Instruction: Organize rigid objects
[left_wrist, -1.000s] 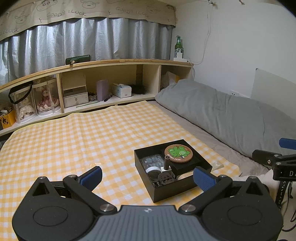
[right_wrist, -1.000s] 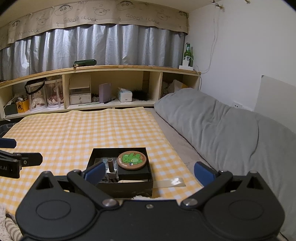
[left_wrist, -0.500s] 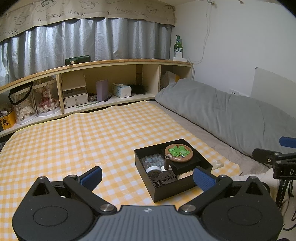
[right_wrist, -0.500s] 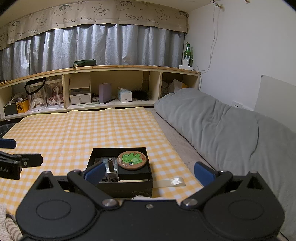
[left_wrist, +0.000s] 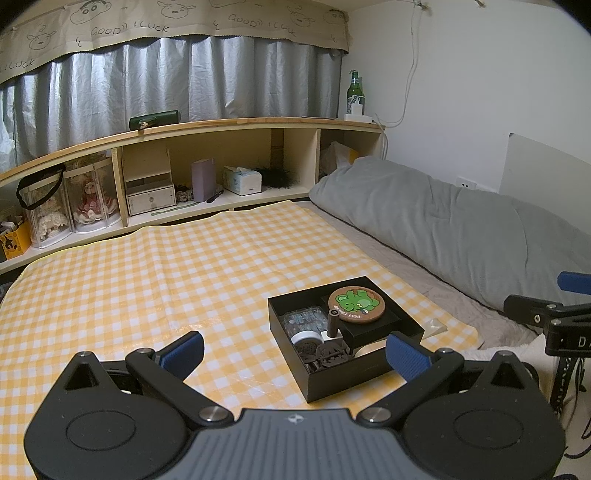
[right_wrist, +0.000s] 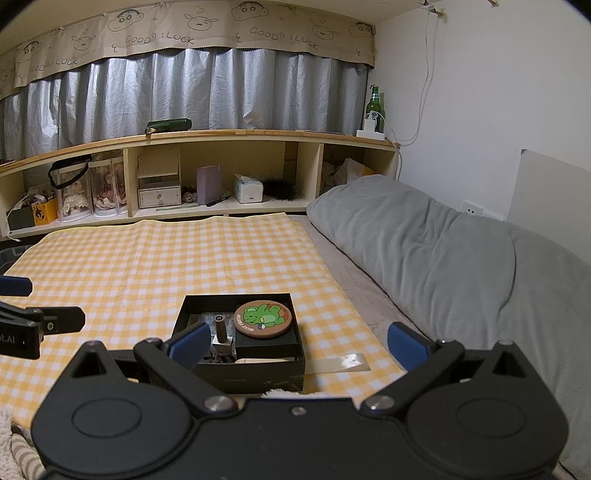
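A black open box (left_wrist: 373, 373) (right_wrist: 251, 376) sits on the yellow checked cloth near its right front corner. Inside lie a round cork coaster with a green bear (left_wrist: 356, 301) (right_wrist: 263, 318) on a smaller black box, a dark upright cylinder (left_wrist: 333, 323) (right_wrist: 221, 329), a clear plastic case (left_wrist: 303, 319), a white round tin and dark small parts. My left gripper (left_wrist: 295, 354) is open, held back from the box. My right gripper (right_wrist: 297, 345) is open too, with the box between and beyond its fingers. Neither holds anything.
The yellow checked cloth (left_wrist: 147, 280) covers the bed. A grey duvet (right_wrist: 443, 251) is piled along the right. A wooden shelf (left_wrist: 207, 166) at the back holds jars, a tissue box and a purple box. A clear strip (right_wrist: 340, 362) lies by the box.
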